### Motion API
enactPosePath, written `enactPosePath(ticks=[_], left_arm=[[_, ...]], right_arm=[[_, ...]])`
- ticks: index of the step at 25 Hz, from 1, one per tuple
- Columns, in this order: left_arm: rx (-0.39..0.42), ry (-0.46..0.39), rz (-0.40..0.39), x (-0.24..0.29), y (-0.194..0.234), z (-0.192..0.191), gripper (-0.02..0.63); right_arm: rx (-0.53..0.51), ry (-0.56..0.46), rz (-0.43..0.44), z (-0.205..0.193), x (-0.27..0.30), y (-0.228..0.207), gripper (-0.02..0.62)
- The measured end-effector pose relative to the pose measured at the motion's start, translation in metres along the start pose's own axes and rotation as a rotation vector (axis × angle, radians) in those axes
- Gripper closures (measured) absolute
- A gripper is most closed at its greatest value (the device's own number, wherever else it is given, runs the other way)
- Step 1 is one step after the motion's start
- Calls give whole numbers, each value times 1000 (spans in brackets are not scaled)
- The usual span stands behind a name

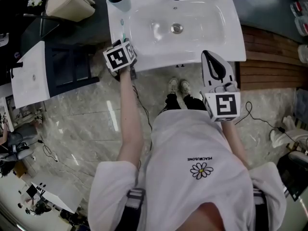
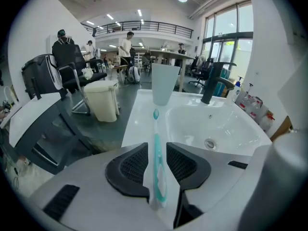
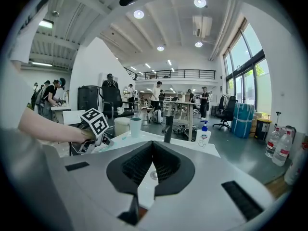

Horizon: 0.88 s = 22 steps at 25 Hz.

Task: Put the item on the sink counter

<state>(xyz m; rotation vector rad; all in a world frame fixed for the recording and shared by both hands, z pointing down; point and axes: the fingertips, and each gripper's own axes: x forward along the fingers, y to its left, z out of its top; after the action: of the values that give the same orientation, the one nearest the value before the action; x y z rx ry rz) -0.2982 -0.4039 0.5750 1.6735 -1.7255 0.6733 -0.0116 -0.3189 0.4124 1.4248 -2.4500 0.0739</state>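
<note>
Only the left gripper view shows the toothbrush point(image 2: 157, 170) whole. It lies between the left tongs point(image 2: 156, 147), whose pads are released and stand clear of it on both sides. It runs along the desk point(image 2: 137, 124) left of the basin, head toward the cup point(image 2: 163, 83). In the head view those tongs hide most of it. The right gripper view shows the right tongs point(image 3: 153, 146) clenched and empty, at the desk's front edge.

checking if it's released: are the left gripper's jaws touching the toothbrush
Apart. The left gripper view shows the toothbrush lying between the open jaws of the left gripper, with a clear gap on each side.
</note>
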Motion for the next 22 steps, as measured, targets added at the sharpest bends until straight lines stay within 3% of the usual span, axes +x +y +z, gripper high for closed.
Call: enactPosePath(ticks=[10,18,22], left_arm=[[48,-133,12,-34,-11,48,483],[150,-446,-60,-131,-65,133,503],[154,-660,-163,-187,-104,155,555]], right_arm=[[6,-46,9,10,-2,-1,584],[-2,-102,6,27,-6,-6,583],[7,-125,-14,35,-10,-10,584]])
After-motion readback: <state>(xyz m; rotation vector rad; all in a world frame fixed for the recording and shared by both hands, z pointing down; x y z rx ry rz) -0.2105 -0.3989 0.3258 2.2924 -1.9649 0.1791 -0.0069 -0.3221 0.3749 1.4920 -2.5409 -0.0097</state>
